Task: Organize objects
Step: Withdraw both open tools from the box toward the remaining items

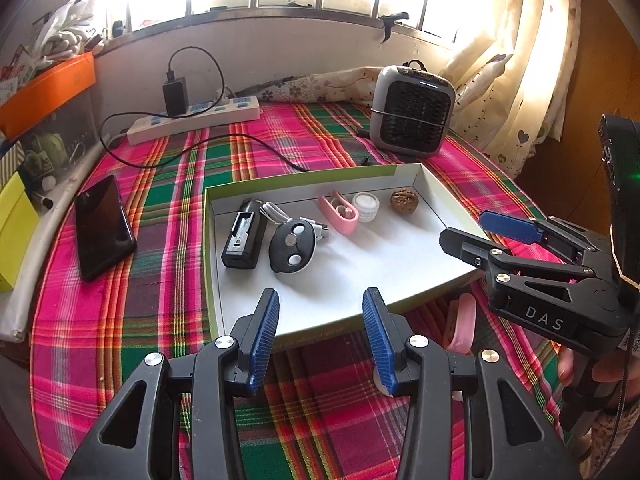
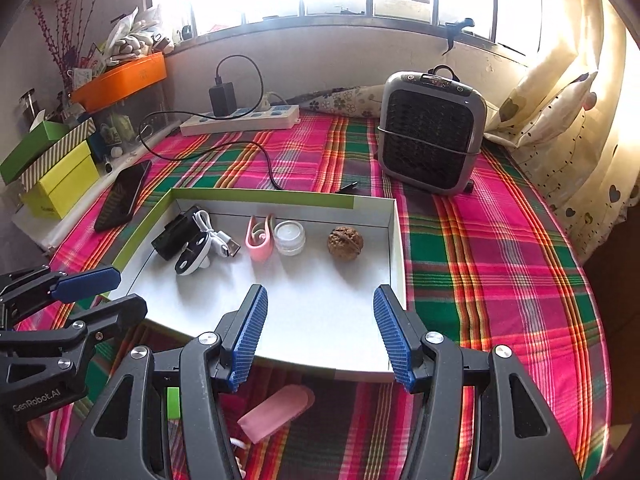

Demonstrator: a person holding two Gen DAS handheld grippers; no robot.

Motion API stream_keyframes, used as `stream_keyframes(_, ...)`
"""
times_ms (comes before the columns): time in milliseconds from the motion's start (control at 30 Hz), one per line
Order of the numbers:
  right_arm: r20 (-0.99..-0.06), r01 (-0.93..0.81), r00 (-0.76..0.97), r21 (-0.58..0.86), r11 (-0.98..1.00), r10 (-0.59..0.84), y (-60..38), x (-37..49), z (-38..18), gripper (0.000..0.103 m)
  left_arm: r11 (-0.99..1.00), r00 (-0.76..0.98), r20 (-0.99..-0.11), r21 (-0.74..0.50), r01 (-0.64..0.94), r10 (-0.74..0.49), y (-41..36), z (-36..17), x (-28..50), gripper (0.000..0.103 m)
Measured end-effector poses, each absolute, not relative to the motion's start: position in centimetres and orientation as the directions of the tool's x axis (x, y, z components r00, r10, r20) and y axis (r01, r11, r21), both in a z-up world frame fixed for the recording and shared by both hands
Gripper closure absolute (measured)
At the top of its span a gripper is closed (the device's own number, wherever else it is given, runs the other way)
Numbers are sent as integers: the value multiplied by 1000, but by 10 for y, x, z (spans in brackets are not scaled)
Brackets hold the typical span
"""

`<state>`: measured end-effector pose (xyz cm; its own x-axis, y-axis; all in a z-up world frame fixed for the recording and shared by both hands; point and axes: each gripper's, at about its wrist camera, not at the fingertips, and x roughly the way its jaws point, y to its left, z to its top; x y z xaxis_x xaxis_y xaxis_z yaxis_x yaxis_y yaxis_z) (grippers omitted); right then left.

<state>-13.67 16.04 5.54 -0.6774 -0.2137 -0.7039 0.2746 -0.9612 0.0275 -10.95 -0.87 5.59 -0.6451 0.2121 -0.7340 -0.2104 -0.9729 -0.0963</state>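
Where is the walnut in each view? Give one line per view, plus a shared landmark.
Left wrist view: the walnut lies at the far right of the row inside the shallow tray, near its back wall.
Right wrist view: the walnut sits right of centre, again last in the row.
Shared landmark: the small clear jar immediately left of it.

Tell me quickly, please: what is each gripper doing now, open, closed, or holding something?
Left gripper: open, holding nothing.
Right gripper: open, holding nothing.
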Motion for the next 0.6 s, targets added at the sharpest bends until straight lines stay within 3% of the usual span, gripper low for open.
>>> stream_keyframes(600, -697, 261, -675, 83, -962, -243, 178, -83, 47, 47, -961, -624, -735, -148, -232, 265, -20, 41, -75, 61)
